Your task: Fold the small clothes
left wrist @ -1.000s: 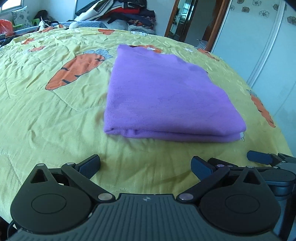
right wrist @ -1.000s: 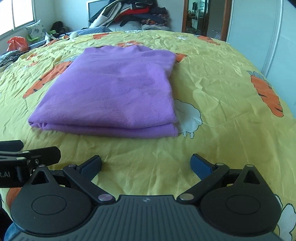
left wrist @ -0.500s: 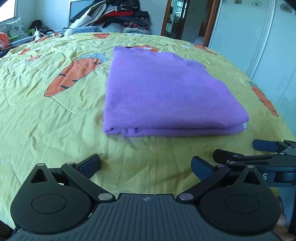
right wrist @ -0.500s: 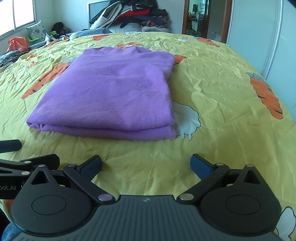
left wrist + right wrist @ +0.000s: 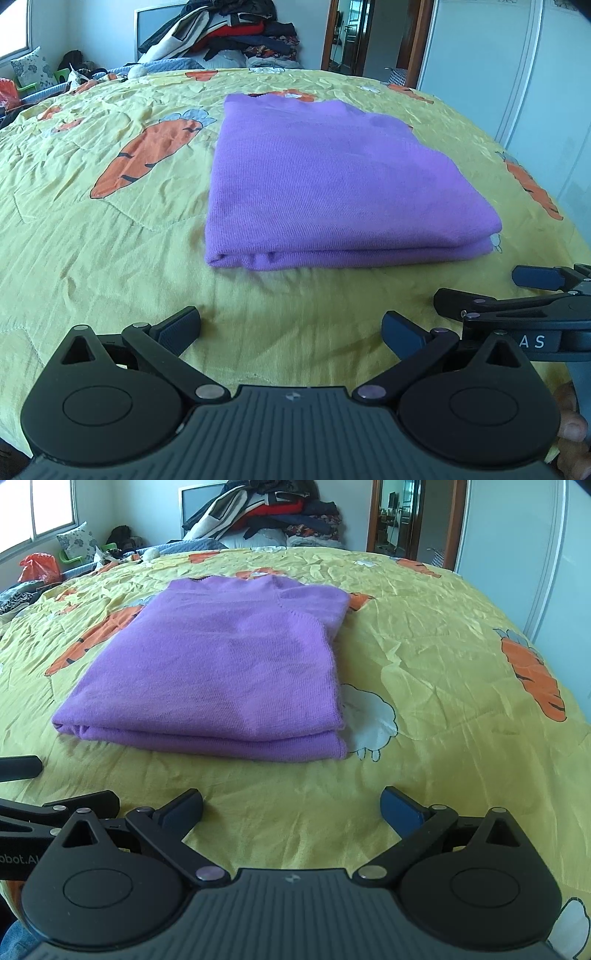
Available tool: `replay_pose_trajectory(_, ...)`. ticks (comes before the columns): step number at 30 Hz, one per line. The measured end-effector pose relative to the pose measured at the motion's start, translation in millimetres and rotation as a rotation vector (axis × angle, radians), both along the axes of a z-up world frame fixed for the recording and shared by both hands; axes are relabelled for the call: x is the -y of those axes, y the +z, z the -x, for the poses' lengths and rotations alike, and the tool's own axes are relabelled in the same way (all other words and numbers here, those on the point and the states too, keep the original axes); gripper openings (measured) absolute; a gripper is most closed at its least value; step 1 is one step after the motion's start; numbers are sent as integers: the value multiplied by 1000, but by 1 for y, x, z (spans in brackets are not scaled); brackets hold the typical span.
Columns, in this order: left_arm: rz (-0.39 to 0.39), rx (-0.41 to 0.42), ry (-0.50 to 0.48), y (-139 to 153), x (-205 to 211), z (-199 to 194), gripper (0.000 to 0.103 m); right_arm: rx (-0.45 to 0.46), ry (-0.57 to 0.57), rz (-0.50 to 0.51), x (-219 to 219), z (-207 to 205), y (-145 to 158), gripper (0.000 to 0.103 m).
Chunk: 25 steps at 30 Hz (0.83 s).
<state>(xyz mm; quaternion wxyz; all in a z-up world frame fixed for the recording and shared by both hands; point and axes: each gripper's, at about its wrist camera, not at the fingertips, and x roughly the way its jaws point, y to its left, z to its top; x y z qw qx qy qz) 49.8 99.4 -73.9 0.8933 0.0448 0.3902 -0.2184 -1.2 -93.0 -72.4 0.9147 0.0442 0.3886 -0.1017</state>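
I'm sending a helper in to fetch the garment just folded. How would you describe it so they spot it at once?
Start at the bed with the yellow carrot-print bedspread. In its middle lies the folded purple sweater, a flat rectangle doubled over, clear of both open tongs. Unlike the dark heap of clothes piled at the far end, it is one neat, plain purple knit lying alone.

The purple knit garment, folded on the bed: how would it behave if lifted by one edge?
The purple garment is probably floppy: soft knit in stacked layers, so lifting one edge would likely unfold it. It looks light. Pushed, it may bunch on the wrinkled yellow bedspread.
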Motion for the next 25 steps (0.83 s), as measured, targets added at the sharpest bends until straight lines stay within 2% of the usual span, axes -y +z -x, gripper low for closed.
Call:
replay_pose_trajectory(14,-2,-1,-2,0,0,0,103,-9,11,-1,2,-2,1,103)
replay_pose_trajectory(25,-11,6,-4,-1,0,0,103,23,17,1,2,0,-2,103)
